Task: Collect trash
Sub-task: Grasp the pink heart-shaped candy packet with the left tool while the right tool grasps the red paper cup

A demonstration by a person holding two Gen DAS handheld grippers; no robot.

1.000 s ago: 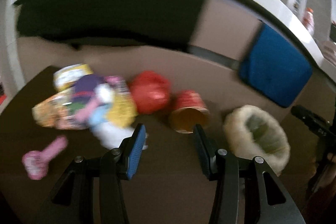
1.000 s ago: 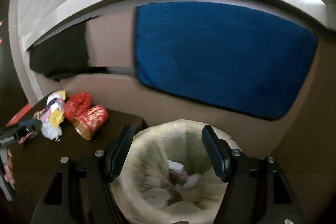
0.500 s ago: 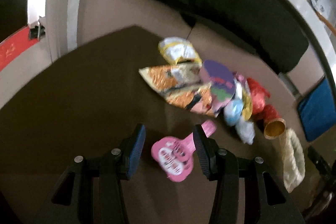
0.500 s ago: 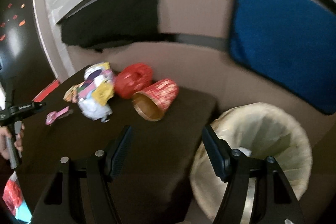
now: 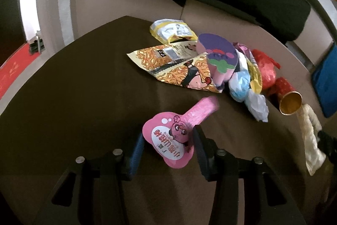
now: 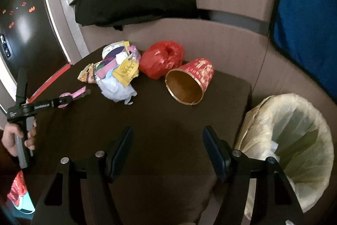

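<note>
The left gripper (image 5: pixel 168 141) straddles the round head of a pink wrapper (image 5: pixel 170 140) that lies flat on the dark brown table (image 5: pixel 73 98); its jaws have just been closing, yet in the left wrist view a sliver of table shows between the left-hand pad and the wrapper's edge, and contact on the right-hand side cannot be told, so the wrapper reads as bracketed, not clamped. The wrapper's tail runs forward and to the right, out beyond the fingertips. The right gripper (image 6: pixel 167 146) stands wide apart over bare table with nothing between its jaws; the lined waste bin (image 6: pixel 294 140) sits just to its right, off the table's edge, and a tipped red paper cup (image 6: pixel 189 82) lies ahead of it. Further ahead of the left gripper lies a heap of snack bags (image 5: pixel 179 60), crumpled tissue (image 5: pixel 257 104) and a red plastic bag (image 5: pixel 265 69). Likely failure: a thin, limp film lying flat offers no edge to the pads, so they may close above it or crease it and slide off. A pinch on the rim alone could let it slip out during the carry to the bin, which lies well off to the left gripper's right, past the heap. Pressing down to catch it may scrape the fingertips on the table.
</note>
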